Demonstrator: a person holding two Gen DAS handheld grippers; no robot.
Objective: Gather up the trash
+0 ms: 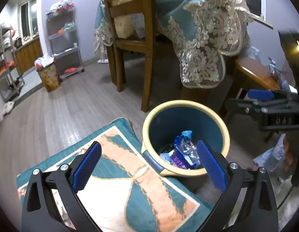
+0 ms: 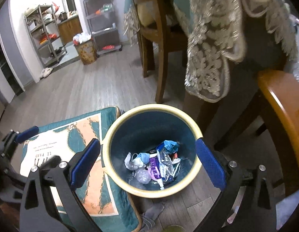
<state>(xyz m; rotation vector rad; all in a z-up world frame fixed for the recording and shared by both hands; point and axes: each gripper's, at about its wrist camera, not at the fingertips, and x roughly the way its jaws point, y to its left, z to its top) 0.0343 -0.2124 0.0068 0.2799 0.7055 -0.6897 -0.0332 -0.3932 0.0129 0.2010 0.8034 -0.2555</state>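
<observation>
Blue, cream-rimmed bin [image 2: 153, 127] holds wrappers [image 2: 164, 164]; left tool [image 1: 149, 164] and right tool [image 2: 147, 164] gape empty.

Bin [image 2: 190, 123] mouth open from above; cushion [image 2: 87, 135] touching left, chair leg [image 2: 161, 73] behind.

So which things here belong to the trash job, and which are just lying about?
Job:
bin, with wrappers and wads already inside
left gripper, open, empty
right gripper, open, empty, above the bin

Lying about:
cushion beside the bin
chair
tablecloth
far bin, full
shelves
</observation>
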